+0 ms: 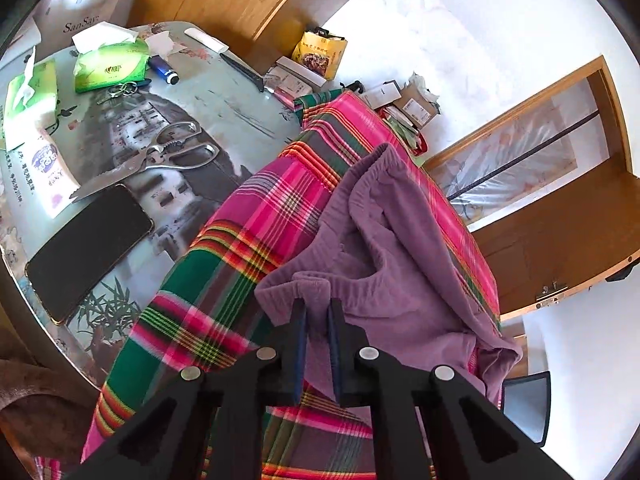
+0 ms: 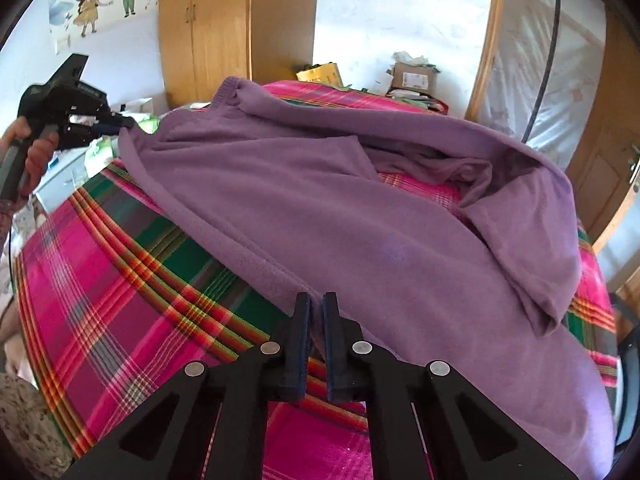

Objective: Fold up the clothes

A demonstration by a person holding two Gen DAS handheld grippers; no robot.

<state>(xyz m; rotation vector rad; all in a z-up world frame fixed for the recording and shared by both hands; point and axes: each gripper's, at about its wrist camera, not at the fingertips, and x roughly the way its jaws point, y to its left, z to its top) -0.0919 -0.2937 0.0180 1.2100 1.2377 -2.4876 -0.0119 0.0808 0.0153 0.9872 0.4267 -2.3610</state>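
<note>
A purple knit garment (image 1: 400, 248) lies crumpled on a pink, green and orange plaid cloth (image 1: 240, 248) that covers a tabletop. My left gripper (image 1: 316, 308) is shut on the garment's near ribbed edge, which bunches up between the black fingers (image 1: 298, 320). In the right wrist view the same garment (image 2: 320, 208) spreads wide, one sleeve folded over at the right. My right gripper (image 2: 317, 302) is shut on its near hem. At the far left of that view a hand holds the left gripper (image 2: 120, 124), pinching a lifted corner of the garment.
Left of the plaid cloth (image 2: 120, 300) the glass table (image 1: 224, 96) carries a black phone (image 1: 88, 252), steel scissors (image 1: 160, 156), green tissue packs (image 1: 112, 64), a blue lighter (image 1: 162, 68), keys and a knife. Boxes (image 1: 416, 104) crowd the far end. Wooden wardrobe (image 2: 204, 32) and door (image 1: 560, 216) stand behind.
</note>
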